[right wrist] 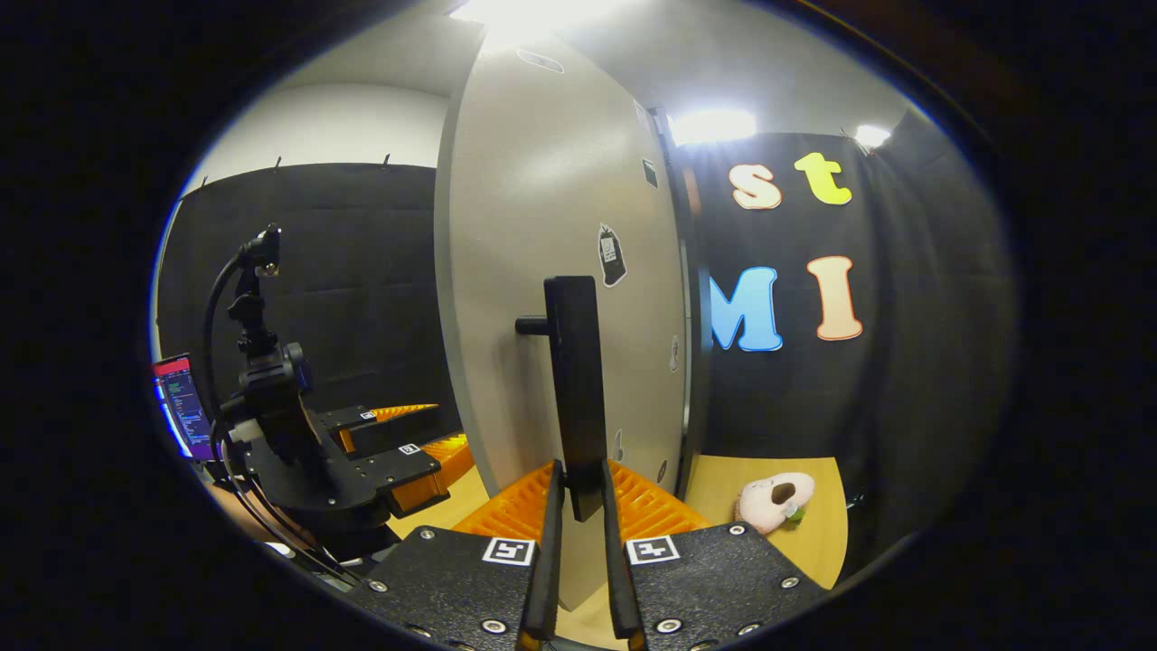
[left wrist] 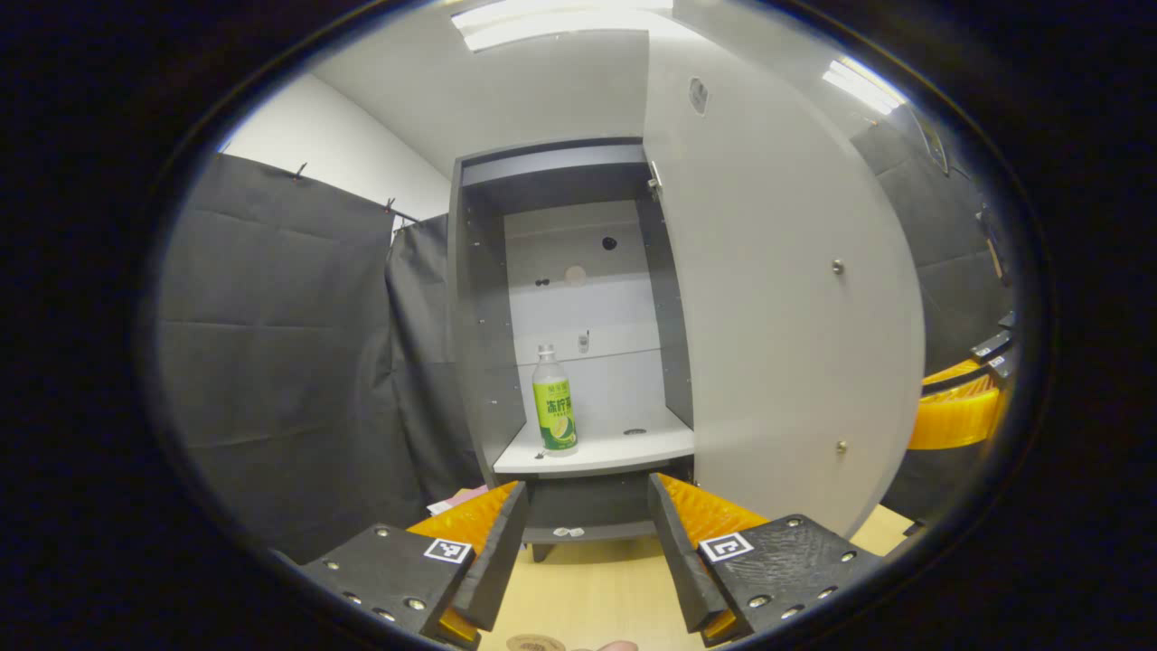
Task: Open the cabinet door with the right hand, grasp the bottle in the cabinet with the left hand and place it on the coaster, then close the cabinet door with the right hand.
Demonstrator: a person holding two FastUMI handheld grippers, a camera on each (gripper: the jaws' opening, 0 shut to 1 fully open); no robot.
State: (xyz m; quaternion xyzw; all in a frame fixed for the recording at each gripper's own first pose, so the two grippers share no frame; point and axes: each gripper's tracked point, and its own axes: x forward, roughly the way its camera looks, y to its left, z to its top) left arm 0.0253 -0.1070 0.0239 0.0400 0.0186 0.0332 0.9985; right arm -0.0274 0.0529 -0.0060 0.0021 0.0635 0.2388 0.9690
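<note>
The cabinet (left wrist: 479, 298) stands open, its pale door (left wrist: 768, 298) swung out to the right in the left gripper view. A clear bottle (left wrist: 553, 402) with a green label stands upright on the white shelf (left wrist: 624, 448) inside. My left gripper (left wrist: 586, 551) is open, low in front of the shelf and short of the bottle. A brown coaster (left wrist: 535, 643) peeks in at the bottom edge on the wooden table. In the right gripper view my right gripper (right wrist: 579, 533) is shut on the door's black bar handle (right wrist: 575, 380), with the door (right wrist: 533, 271) edge-on ahead. The left gripper (right wrist: 380, 452) also appears there, at the left.
Black cloth walls (left wrist: 298, 362) enclose the booth. A pale plush toy (right wrist: 773, 499) lies on the wooden table (right wrist: 813, 524) to the right of the door. A lit screen (right wrist: 183, 405) sits at far left behind the other gripper's camera mount (right wrist: 262, 362).
</note>
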